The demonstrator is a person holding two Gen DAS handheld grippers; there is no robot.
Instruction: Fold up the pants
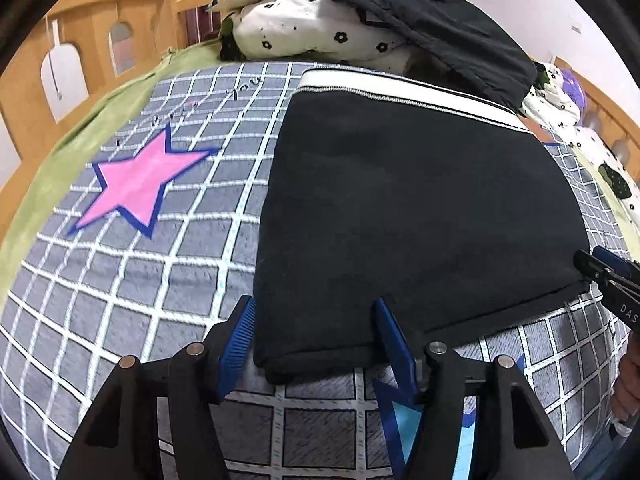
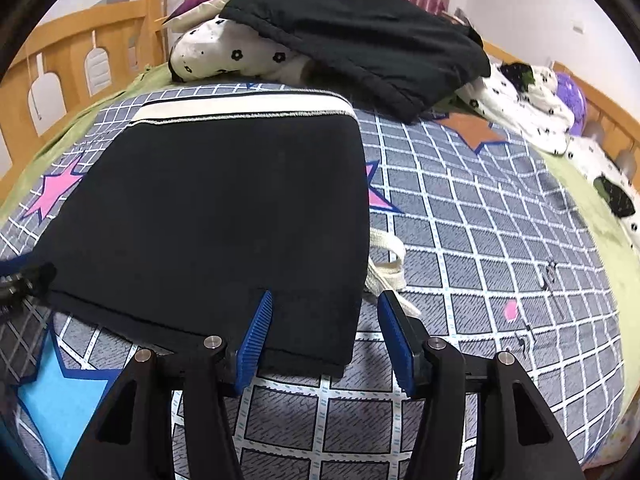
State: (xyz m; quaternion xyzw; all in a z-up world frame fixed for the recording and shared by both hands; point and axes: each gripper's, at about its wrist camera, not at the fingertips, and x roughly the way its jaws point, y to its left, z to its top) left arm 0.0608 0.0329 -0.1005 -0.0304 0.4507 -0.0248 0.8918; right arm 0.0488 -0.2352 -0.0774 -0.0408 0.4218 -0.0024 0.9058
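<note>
The black pants (image 1: 420, 200) lie folded into a flat rectangle on the bed, with the white waistband (image 1: 400, 88) at the far edge. My left gripper (image 1: 316, 320) stands open over their near left corner; its blue pads straddle the cloth without pressing it. My right gripper (image 2: 326, 320) is open the same way over the near right corner of the pants (image 2: 220, 208). A white drawstring (image 2: 386, 256) sticks out from the right side. Each gripper shows at the edge of the other's view: the right gripper (image 1: 608, 276), the left gripper (image 2: 24, 280).
The bed has a grey grid bedspread (image 1: 160, 280) with a pink star (image 1: 140, 184). At the far end sits a heap of flowered bedding (image 1: 312, 28) with a black jacket (image 2: 360, 36) on top. Wooden bed rails (image 1: 80, 32) run along both sides.
</note>
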